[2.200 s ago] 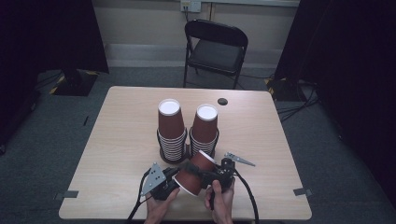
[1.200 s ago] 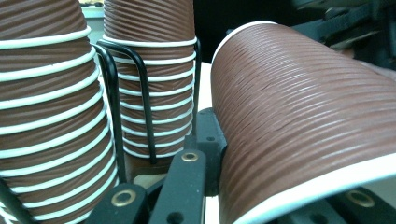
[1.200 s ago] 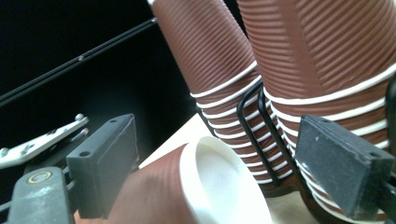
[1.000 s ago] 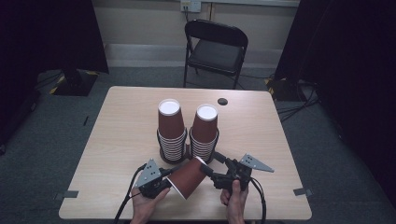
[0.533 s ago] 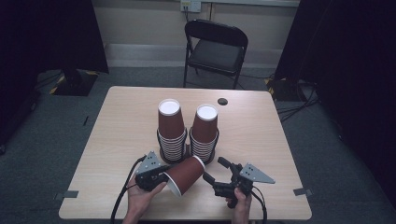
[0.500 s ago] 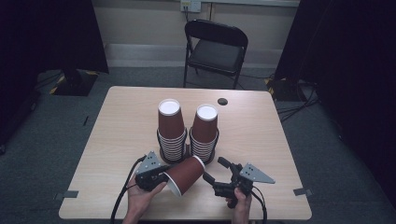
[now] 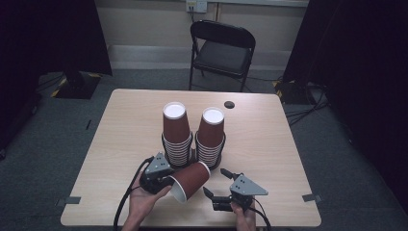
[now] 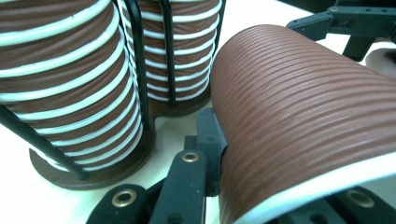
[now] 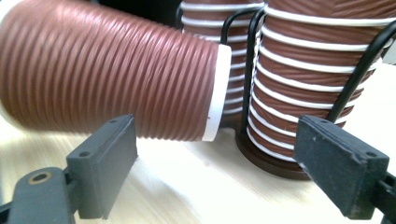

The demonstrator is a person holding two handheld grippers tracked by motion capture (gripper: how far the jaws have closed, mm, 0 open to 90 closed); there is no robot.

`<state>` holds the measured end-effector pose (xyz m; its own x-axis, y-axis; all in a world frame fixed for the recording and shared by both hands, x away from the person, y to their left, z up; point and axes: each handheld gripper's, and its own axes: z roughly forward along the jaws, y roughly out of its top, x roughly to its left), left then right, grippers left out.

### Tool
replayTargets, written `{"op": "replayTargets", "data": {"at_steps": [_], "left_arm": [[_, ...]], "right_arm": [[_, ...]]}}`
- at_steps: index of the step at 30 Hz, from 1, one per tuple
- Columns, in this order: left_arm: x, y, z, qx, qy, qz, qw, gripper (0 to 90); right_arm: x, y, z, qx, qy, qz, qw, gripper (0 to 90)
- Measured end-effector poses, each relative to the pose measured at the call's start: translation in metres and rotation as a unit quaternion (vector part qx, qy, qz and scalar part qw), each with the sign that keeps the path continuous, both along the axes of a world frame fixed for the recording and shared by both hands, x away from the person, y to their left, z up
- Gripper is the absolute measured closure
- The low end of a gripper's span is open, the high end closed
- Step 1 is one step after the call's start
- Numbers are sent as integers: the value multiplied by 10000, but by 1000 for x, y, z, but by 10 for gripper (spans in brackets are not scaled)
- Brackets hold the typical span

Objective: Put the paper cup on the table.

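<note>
One brown ribbed paper cup (image 7: 191,179) lies on its side above the table's near part, white base toward the stacks. My left gripper (image 7: 167,184) is shut on the cup (image 8: 303,116) near its white mouth rim, and one outer finger (image 8: 207,135) presses on the wall. Two stacks of upturned cups stand mid-table in a black wire holder: the left stack (image 7: 175,132) and the right stack (image 7: 210,137). My right gripper (image 7: 215,181) sits to the right of the cup with its jaws wide open and holds nothing; its own view shows the cup (image 9: 107,74) ahead left and a stack (image 9: 317,79) ahead right.
A small dark round object (image 7: 229,104) lies near the table's far edge. A black folding chair (image 7: 221,48) stands behind the table (image 7: 120,130). The holder's brown base (image 9: 275,165) lies close ahead of my right gripper (image 9: 219,154).
My right gripper has let go of the cup, opened and drawn back to the right. My left gripper keeps the cup, now tipped lower toward the table.
</note>
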<state>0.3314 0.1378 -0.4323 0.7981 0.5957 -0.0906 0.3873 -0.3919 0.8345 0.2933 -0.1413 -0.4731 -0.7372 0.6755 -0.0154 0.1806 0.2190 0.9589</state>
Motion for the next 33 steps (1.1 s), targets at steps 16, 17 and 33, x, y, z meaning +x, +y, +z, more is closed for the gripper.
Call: {"op": "replayTargets", "data": {"at_steps": [16, 17, 33], "left_arm": [[13, -7, 9, 361, 507, -157, 9979, 862], [13, -7, 9, 361, 507, -157, 9979, 862], [22, -17, 11, 635, 996, -286, 9926, 863]], "right_arm": [[-14, 25, -4, -1623, -711, -60, 9842, 103], [-14, 25, -4, -1623, -711, -60, 9842, 103], [-17, 40, -6, -2529, -1283, -123, 9589, 137]]}}
